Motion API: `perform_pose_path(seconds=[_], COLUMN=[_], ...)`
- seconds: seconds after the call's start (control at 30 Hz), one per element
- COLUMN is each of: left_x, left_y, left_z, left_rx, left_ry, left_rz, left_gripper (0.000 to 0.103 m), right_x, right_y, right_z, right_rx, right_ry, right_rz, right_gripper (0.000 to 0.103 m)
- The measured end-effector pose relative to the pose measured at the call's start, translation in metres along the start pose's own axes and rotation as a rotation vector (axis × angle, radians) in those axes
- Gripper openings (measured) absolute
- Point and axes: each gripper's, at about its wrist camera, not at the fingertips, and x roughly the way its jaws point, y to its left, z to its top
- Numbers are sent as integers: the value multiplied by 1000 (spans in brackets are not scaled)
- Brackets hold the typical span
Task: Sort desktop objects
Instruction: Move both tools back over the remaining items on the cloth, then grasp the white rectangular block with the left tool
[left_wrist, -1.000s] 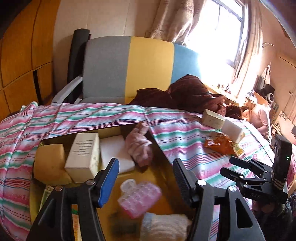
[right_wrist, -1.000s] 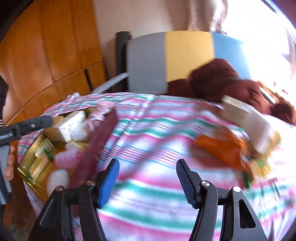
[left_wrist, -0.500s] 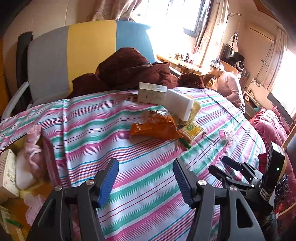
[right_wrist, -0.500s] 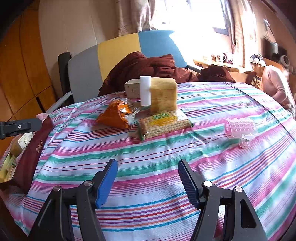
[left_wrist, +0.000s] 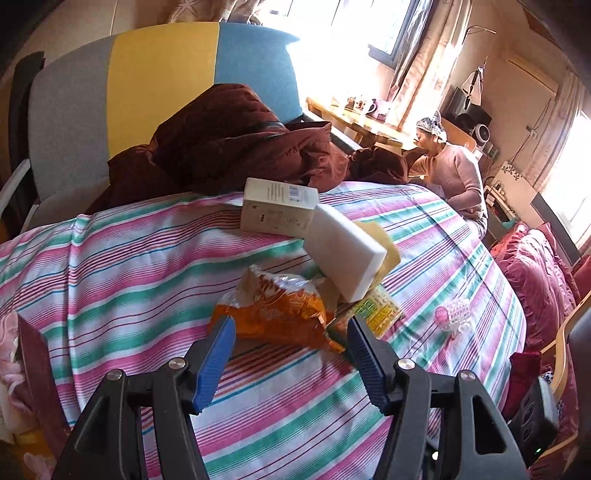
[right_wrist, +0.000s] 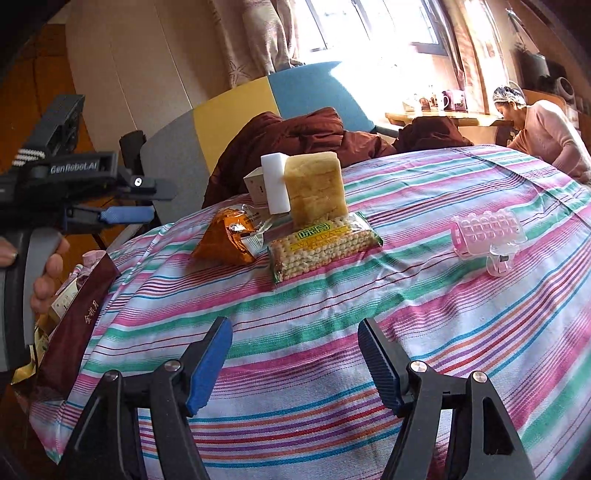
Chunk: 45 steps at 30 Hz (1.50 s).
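My left gripper (left_wrist: 288, 332) is open, its blue pads just short of either side of an orange snack bag (left_wrist: 280, 314) on the striped tablecloth. Behind the bag lean a white sponge block (left_wrist: 343, 254), a yellow sponge (left_wrist: 389, 247) and a beige carton (left_wrist: 279, 206); a biscuit packet (left_wrist: 376, 314) lies to the right. My right gripper (right_wrist: 295, 332) is open and empty over bare cloth. Ahead of it lie the biscuit packet (right_wrist: 321, 243), orange bag (right_wrist: 225, 236), yellow sponge (right_wrist: 316, 188) and pink hair rollers (right_wrist: 487, 232). The left gripper (right_wrist: 155, 201) shows at the left, held by a hand (right_wrist: 48, 266).
A dark red box (right_wrist: 77, 317) holding several sorted items sits at the table's left edge. A brown quilt (left_wrist: 236, 147) is heaped on a colour-block chair (left_wrist: 159, 74) behind the table. A person (left_wrist: 454, 173) sits at the far right by the window. Red cushions (left_wrist: 535, 280) lie beyond the right edge.
Both views have swung right, from the box of sorted items to the pile on the cloth. My left gripper has closed in on the orange bag. Both stayed open.
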Motion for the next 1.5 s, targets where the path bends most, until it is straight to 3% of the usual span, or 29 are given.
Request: perform_pose_path(seconds=[0.13, 0.43, 0.53, 0.6, 0.8, 1.03, 1.2, 1.5], left_x=[16, 74, 84, 86, 58, -16, -56, -63], left_y=[-26, -58, -57, -57, -55, -44, -17, 24], left_z=[20, 47, 47, 45, 27, -16, -69, -146], left_rx=[25, 75, 95, 113, 140, 110, 40, -87], left_ry=[9, 64, 69, 76, 13, -75, -71, -8], left_rz=[-42, 36, 46, 37, -21, -125, -167, -177], left_gripper=[65, 65, 52, 30, 25, 25, 25, 25], right_x=[2, 3, 3, 2, 2, 3, 4, 5], right_y=[-9, -17, -19, -19, -19, -18, -17, -10], right_z=[-1, -2, -3, -3, -3, -3, -3, -3], right_rx=[46, 90, 97, 102, 103, 102, 93, 62], right_ry=[4, -2, -4, -6, -5, 2, 11, 26], right_rz=[38, 109, 120, 127, 126, 119, 108, 63], right_gripper=[72, 74, 75, 75, 75, 75, 75, 75])
